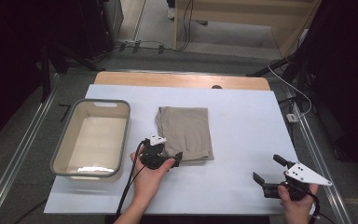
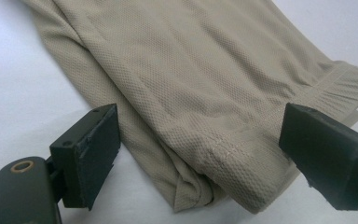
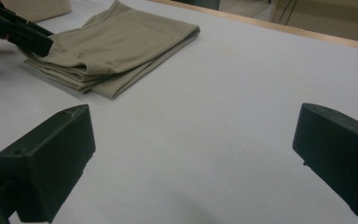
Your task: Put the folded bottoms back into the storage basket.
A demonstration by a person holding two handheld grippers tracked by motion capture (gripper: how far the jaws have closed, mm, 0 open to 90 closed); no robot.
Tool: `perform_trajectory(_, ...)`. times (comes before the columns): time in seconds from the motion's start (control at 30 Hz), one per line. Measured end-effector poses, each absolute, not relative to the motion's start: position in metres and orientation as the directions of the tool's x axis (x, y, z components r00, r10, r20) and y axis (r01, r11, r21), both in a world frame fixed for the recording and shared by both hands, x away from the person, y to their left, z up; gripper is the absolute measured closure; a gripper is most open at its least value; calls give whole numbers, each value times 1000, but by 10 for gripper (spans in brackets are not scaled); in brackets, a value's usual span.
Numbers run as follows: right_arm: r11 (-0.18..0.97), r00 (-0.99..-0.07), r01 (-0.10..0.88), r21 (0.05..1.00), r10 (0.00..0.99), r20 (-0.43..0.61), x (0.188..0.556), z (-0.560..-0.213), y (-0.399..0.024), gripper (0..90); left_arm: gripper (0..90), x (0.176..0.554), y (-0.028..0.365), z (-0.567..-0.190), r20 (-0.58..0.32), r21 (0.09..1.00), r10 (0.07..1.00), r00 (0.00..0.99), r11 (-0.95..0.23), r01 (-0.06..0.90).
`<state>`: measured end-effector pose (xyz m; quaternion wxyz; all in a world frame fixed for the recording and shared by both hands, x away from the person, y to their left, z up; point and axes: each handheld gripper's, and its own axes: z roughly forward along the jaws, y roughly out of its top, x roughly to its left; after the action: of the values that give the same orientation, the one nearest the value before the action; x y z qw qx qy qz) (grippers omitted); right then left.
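A folded tan garment lies in the middle of the white tabletop. My left gripper sits low at the garment's near left corner, held by a hand. In the left gripper view its jaws stand wide on either side of the hemmed corner of the garment, and the pads do not press on the fabric. My right gripper rests near the table's front right, open, with only bare table between its jaws. In the right gripper view the garment lies farther off, with the left gripper's black jaw at its edge.
A grey-rimmed rectangular basin with a pale inside stands at the left of the table, close to the garment. A wooden strip runs along the table's far edge. Cables and dark stands lie on the floor beyond.
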<state>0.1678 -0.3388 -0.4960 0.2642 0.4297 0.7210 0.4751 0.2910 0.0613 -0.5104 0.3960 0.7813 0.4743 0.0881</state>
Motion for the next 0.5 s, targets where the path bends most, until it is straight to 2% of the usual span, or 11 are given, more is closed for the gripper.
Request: perform_trajectory(0.5,195,-561,371,908,826,52,196,-477,-317,0,170,289,59,-510,-232,703,811,536,-241,669)
